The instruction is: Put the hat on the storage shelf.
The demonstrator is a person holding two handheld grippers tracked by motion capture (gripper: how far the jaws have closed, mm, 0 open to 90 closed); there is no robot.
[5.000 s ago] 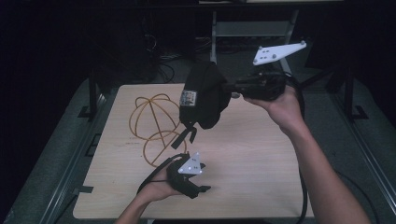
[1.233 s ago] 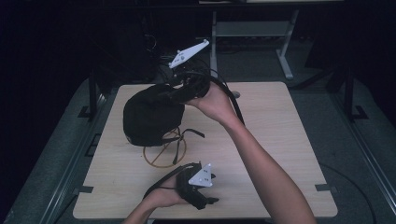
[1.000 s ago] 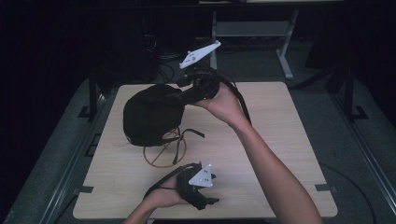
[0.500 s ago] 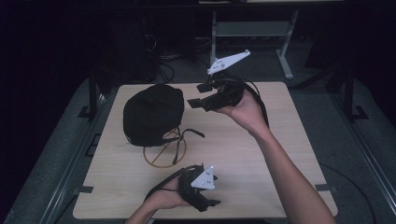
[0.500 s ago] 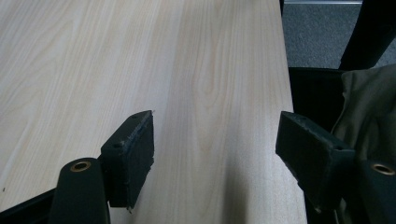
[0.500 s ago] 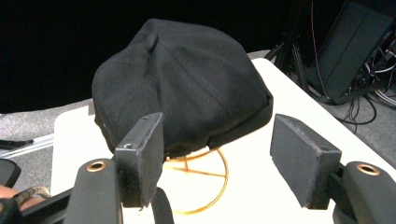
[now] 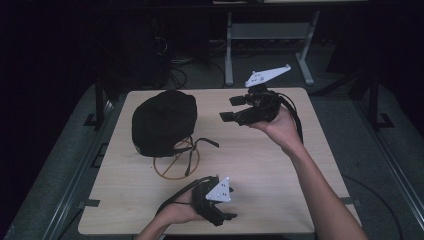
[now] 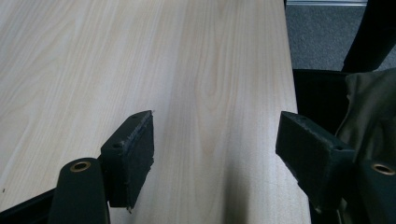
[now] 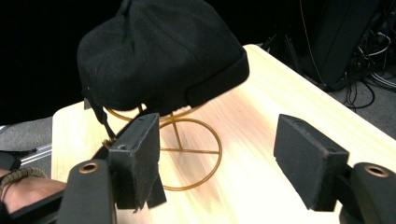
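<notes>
Right gripper [image 7: 231,108] has drawn back, fingers apart; black cap [image 7: 162,121] sits on gold stand [image 7: 176,162], strap rightward.

A black cap [image 7: 163,121] sits on a gold wire stand [image 7: 176,162]; the right claw [image 7: 233,108], seemingly open, hovers beside it.

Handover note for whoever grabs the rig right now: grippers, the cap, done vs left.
Left hand-held gripper: open, holds nothing, low over the near edge of the table.
Right hand-held gripper: open, holds nothing, raised to the right of the cap, jaws pointing at it.
Black cap: sits on the gold wire stand, strap hanging free.
Done: cap is on the stand.
Left: probably only check that it sits straight.
</notes>
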